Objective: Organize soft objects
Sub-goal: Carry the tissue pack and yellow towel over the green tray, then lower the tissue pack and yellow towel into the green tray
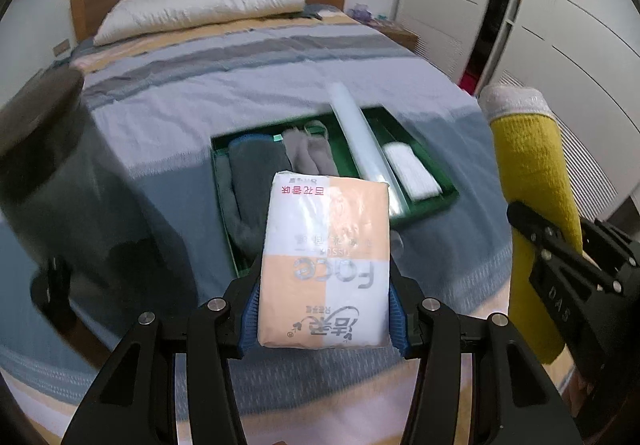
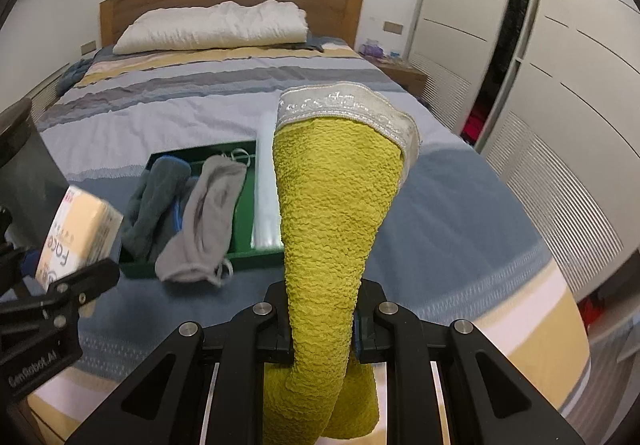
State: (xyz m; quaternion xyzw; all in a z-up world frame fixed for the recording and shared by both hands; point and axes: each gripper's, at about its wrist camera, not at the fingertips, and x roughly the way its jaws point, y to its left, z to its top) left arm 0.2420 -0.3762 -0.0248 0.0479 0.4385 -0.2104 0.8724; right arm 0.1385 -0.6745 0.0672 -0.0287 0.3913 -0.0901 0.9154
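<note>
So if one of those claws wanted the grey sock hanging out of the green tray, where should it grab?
Take the grey sock at its near end, which droops over the green tray rim onto the bed. Come from above and the front: that end lies free, while the far end sits beside the dark sock.

My tissue pack (image 1: 324, 265) reads "Face" and "TISSUE"; my left gripper (image 2: 40, 325) arm reads "GenRobot.AI".
</note>
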